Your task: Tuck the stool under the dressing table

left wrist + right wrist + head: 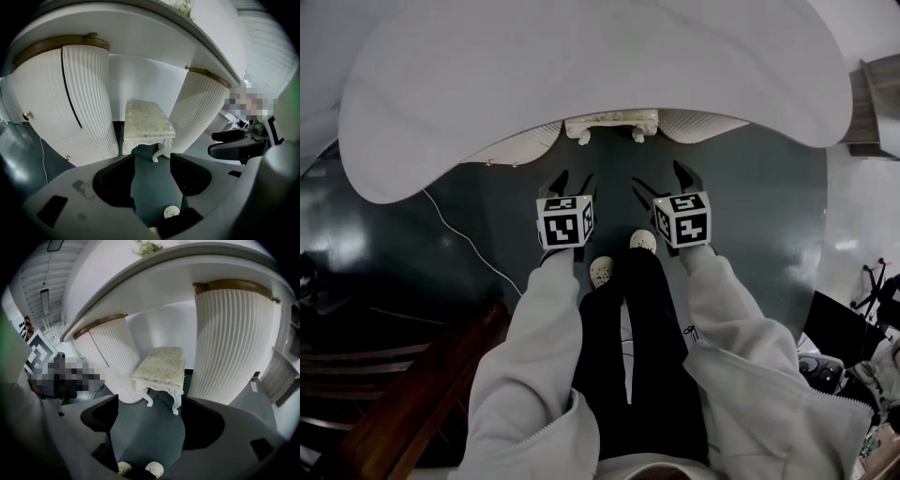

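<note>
Left gripper [570,185] and right gripper [664,184] gape empty; cream, scroll-legged stool [161,365] sits under dressing table [581,84].

In head view, stool [611,123] mostly hidden beneath dressing table [581,84], itself cut off by upper edge

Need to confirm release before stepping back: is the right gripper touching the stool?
Apart. The right gripper view shows the right gripper open and empty, with dark floor between it and the stool under the dressing table.
</note>
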A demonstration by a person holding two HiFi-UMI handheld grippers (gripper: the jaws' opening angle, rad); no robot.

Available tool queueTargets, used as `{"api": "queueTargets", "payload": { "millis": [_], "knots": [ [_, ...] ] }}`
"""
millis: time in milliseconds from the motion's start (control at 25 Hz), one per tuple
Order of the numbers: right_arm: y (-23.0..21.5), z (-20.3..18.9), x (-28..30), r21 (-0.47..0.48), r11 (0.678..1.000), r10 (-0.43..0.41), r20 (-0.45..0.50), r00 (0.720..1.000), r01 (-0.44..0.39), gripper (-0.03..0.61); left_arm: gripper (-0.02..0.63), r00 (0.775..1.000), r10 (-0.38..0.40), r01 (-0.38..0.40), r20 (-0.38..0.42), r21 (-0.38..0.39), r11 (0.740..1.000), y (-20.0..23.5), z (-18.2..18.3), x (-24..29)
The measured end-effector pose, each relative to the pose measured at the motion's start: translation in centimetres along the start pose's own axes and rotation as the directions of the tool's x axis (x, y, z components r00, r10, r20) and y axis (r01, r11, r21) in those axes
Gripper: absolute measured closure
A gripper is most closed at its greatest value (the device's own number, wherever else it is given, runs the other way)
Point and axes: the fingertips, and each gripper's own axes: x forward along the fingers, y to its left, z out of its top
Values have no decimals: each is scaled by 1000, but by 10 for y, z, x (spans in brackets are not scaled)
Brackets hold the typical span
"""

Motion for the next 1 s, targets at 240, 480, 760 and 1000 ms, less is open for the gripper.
{"api": "queueTargets", "payload": {
  "millis": [240,480,760,1000],
  "knots": [
    [23,28,-52,58,997,44,50,998,-47,132,377,999,-27,27,24,11,1000,-35,12,-45],
    [27,60,-108,140,987,60,116,991,-76,167,378,996,-59,56,73,44,997,-68,42,-100],
    [27,93,-168,132,986,73,196,978,-100,245,425,988,-71,61,136,79,995,-93,69,-154],
    [30,115,-201,147,983,73,258,963,-114,304,477,976,-43,32,215,55,998,-95,91,-191]
  ]
}}
